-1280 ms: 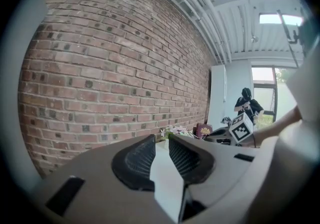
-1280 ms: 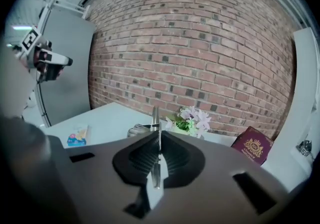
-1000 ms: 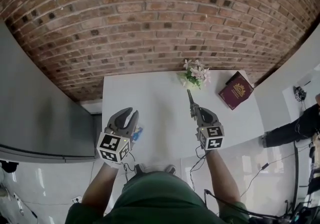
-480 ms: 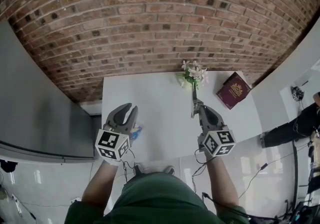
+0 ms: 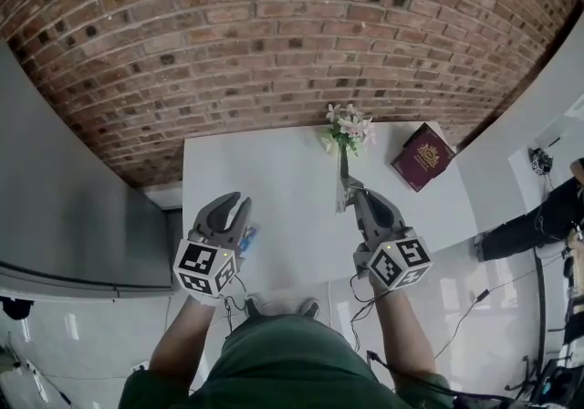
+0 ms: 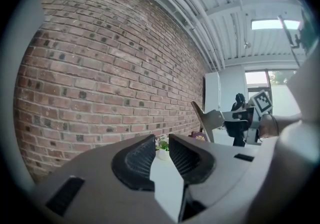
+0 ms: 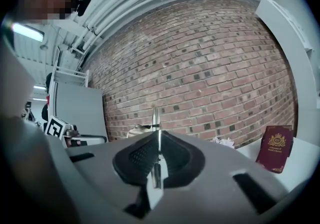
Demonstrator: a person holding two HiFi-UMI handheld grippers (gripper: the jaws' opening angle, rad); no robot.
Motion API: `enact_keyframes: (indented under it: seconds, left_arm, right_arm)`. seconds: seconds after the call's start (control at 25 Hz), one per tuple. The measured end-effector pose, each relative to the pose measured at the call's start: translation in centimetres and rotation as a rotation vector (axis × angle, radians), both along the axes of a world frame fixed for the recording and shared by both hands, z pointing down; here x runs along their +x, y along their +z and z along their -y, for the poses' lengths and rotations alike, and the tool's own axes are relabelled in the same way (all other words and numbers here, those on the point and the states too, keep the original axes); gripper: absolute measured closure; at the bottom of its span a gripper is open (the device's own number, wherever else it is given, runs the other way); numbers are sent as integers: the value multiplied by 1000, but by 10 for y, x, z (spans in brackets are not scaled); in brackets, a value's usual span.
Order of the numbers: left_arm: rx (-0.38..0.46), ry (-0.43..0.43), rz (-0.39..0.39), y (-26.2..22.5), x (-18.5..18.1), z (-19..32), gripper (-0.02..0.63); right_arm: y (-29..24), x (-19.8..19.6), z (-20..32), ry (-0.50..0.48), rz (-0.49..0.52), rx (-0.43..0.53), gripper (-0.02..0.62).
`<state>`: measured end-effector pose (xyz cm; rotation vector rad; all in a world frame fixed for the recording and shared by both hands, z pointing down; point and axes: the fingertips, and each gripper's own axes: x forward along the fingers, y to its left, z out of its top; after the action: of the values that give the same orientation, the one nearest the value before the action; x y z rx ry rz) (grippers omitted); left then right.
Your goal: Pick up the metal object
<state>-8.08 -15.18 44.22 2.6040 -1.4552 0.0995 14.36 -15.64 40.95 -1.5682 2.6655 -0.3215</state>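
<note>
The metal object (image 5: 342, 181) is a thin flat strip, held edge-on and clear above the white table (image 5: 274, 170). My right gripper (image 5: 350, 195) is shut on its lower end, and the strip points toward the flowers. In the right gripper view the strip (image 7: 156, 120) stands upright between the ribbed pads, with the right gripper (image 7: 157, 144) clamped on it. From the left gripper view the strip (image 6: 206, 118) shows at the right with the right gripper behind it. My left gripper (image 5: 234, 212) hovers over the table's near left corner, open and empty, the left gripper (image 6: 161, 149) showing a plain gap.
A small pot of flowers (image 5: 347, 129) and a maroon book (image 5: 422, 157) stand at the table's far right, against the brick wall. A small blue thing (image 5: 248, 236) lies by the left gripper. A grey cabinet (image 5: 64, 206) flanks the left; a person (image 5: 538, 229) is at right.
The right gripper has risen toward the camera with the metal strip and rolled a little; the strip now points at the flowers. The left gripper has hardly moved.
</note>
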Motion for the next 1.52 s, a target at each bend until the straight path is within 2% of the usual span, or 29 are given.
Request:
enact_keyframes:
  seconds: [0.72, 1.52]
  left_arm:
    - [-22, -2, -13, 6, -2, 7, 528]
    - [-38, 11, -21, 12, 1, 19, 528]
  right_arm:
    - [-4, -16, -1, -53, 28, -7, 586]
    - [-8, -8, 5, -33, 38, -3, 586]
